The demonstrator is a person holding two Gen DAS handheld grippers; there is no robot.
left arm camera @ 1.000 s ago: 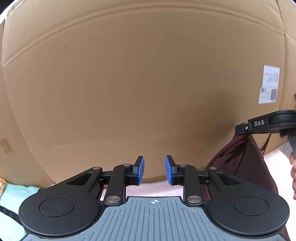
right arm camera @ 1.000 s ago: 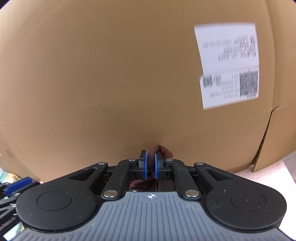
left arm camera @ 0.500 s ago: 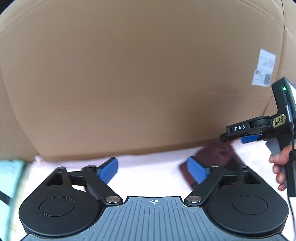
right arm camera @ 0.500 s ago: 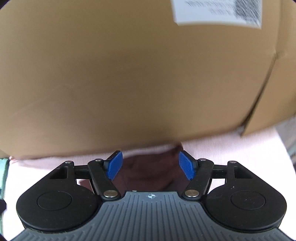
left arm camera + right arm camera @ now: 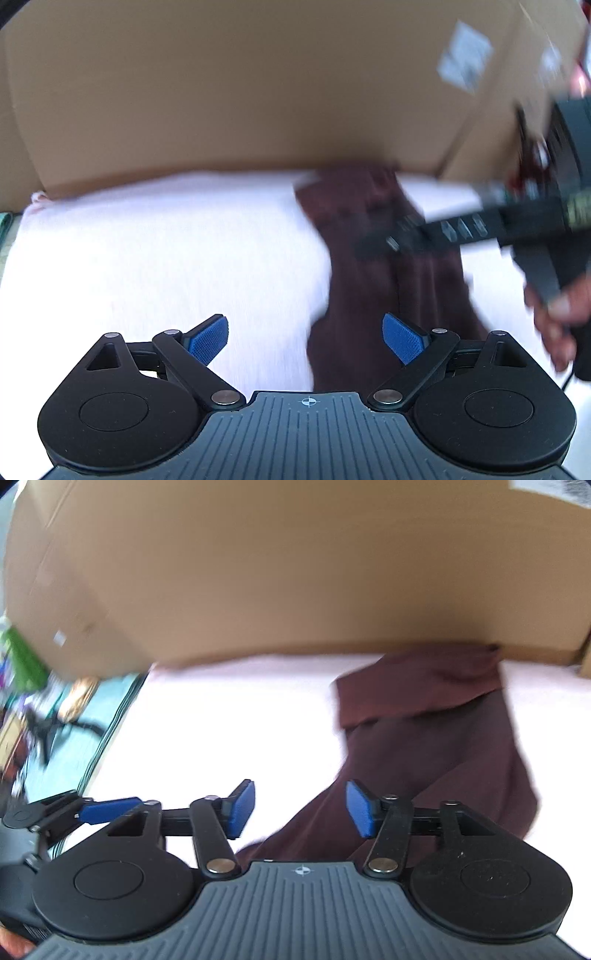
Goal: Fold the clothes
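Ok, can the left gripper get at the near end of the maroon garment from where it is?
Probably yes. The left gripper is open, the maroon garment lies flat just ahead on the white cloth, nothing between; the right gripper hovers farther along it.

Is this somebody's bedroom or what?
Probably a home room, maybe a bedroom, though that's unsure: a dark maroon garment lies on a soft pale pink cloth surface, a big cardboard box stands behind it.

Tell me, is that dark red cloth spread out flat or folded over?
Partly folded: the dark red cloth lies on the white surface with its top edge turned down over itself as a flap; the rest lies rumpled, not neatly flat.
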